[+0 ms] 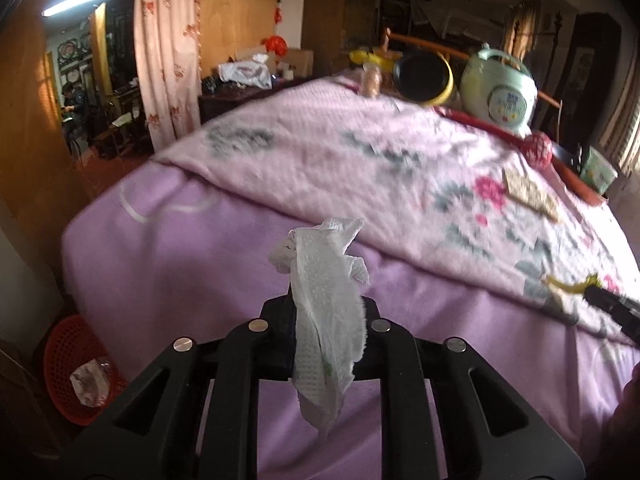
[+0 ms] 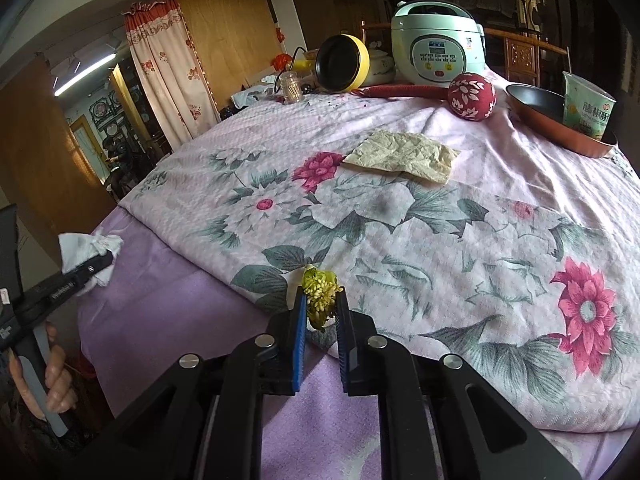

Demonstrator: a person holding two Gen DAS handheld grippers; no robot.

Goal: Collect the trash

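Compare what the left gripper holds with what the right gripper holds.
The left gripper is shut on a white crumpled tissue; the right gripper on a small yellow-green flower sprig. The tissue hangs below the jaws; the sprig sits between the tips. Both are lifted above the bed.

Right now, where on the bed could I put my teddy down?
Bare room: the flowered blanket between the crumpled paper and the right gripper, and the plain purple sheet. The far end is crowded: rice cooker, red ball, pan.
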